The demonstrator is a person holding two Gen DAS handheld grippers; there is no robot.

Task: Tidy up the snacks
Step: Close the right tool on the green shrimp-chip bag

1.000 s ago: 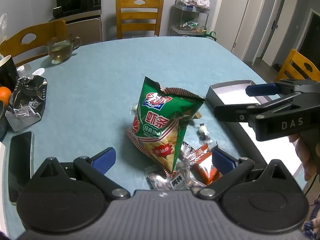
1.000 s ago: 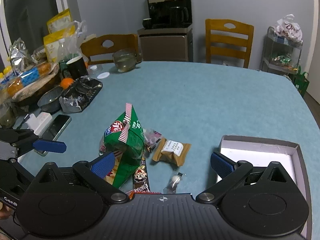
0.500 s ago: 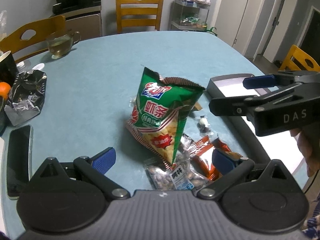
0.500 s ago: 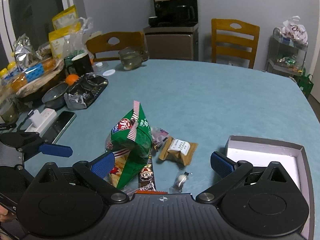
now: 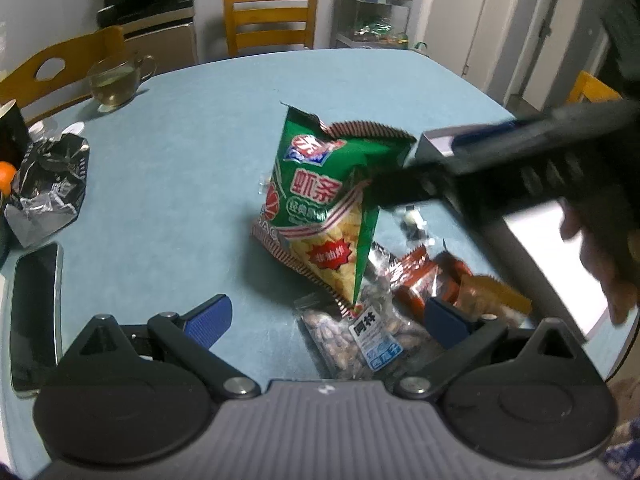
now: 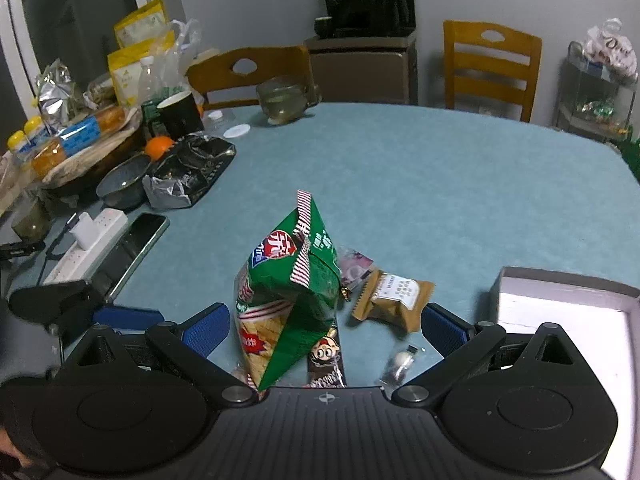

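A green shrimp-chip bag [image 5: 328, 204] stands upright in a small pile of snacks on the blue table; it also shows in the right wrist view [image 6: 290, 296]. Around it lie a clear nut packet [image 5: 360, 340], red-orange packets [image 5: 432, 280], a brown packet [image 6: 394, 296], a dark cartoon bar [image 6: 326, 360] and a small wrapped candy [image 6: 400, 360]. My left gripper [image 5: 326, 316] is open in front of the pile. My right gripper [image 6: 324, 328] is open, with the green bag between its fingers; in the left wrist view its blurred finger [image 5: 460, 180] reaches the bag's right side.
An open box [image 6: 560, 292] with a white inside sits to the right of the pile. A phone [image 5: 36, 312], a crumpled black bag [image 5: 52, 184], a glass teacup [image 5: 116, 84], a power strip [image 6: 88, 248], bowls and food packs crowd the table's left side. Wooden chairs stand behind.
Both grippers have moved in toward the snack pile. The right gripper has come close up to the green bag, which now sits between its open fingers.
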